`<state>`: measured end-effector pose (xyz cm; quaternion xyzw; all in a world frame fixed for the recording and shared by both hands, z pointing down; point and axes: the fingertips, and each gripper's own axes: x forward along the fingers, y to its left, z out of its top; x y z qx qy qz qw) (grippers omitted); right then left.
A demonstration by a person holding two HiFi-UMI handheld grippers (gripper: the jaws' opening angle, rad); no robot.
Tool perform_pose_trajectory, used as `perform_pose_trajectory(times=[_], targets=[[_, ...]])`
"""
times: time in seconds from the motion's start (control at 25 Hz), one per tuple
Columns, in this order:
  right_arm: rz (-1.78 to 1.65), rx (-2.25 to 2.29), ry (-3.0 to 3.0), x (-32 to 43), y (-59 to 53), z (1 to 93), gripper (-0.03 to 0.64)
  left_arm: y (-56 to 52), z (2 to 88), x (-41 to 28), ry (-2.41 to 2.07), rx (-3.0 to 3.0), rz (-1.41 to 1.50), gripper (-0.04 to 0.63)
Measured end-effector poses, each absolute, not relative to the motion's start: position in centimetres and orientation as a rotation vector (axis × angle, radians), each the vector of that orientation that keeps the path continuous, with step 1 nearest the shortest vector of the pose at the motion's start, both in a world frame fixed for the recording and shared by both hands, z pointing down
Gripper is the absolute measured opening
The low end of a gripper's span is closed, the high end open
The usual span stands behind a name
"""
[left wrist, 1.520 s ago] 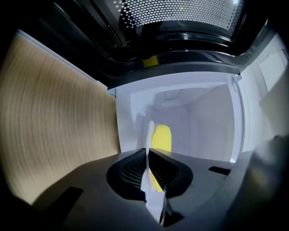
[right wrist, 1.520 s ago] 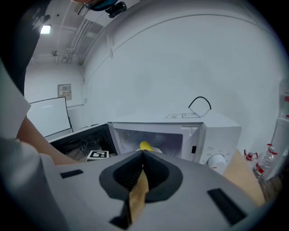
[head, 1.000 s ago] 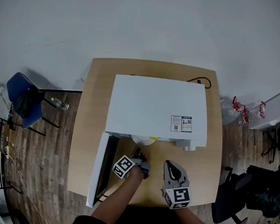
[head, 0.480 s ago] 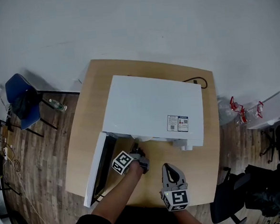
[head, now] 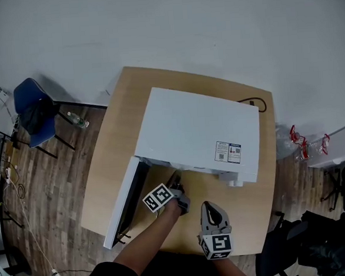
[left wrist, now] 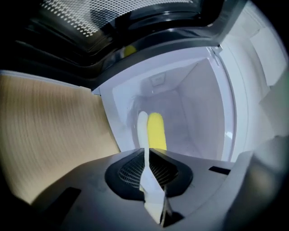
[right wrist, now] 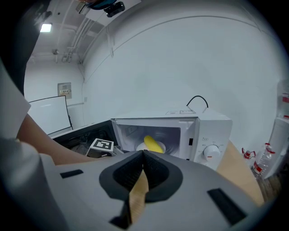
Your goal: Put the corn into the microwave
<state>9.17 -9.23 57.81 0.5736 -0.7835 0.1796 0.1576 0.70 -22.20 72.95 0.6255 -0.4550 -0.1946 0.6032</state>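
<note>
The yellow corn lies on a white plate inside the white microwave, whose door hangs open to the left. In the left gripper view the corn shows just beyond the jaws, deep in the lit cavity. My left gripper is at the microwave's mouth, shut, with nothing seen between its jaws. My right gripper hovers over the table in front of the microwave, also shut and empty. From the head view the corn is hidden under the microwave's top.
The microwave's dial is on its right front. A black cable runs off the back. A blue chair and a bottle stand on the floor at left; a dark chair at right.
A yellow bit of corn showed at the microwave's mouth a second ago and is now hidden in the head view, which has shifted. Both grippers have kept their places.
</note>
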Motion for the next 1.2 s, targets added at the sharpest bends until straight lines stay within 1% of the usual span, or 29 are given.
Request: perform_pose_trajectory(times=[0.16, 0.4, 0.76, 1.2], targets=[[0.504, 1.639, -2.240, 9.3, -9.2, 57.7, 0.060, -22.0, 72.9, 1.7, -1.060, 1.541, -0.313, 0.025], [0.505, 1.664, -2.218, 10.6, -9.2, 57.9, 0.060, -22.9, 73.0, 2.2, -1.056, 1.557, -0.276, 0.020], [0.528, 1.696, -2.187, 12.0, -9.3, 58.4, 0.060, -24.1, 73.0, 2.8, -1.084, 1.609, -0.243, 0.017], [0.536, 1.721, -2.155, 13.6, -9.4, 58.8, 0.060, -25.9, 72.9, 3.1, -1.103, 1.573, -0.292, 0.015]])
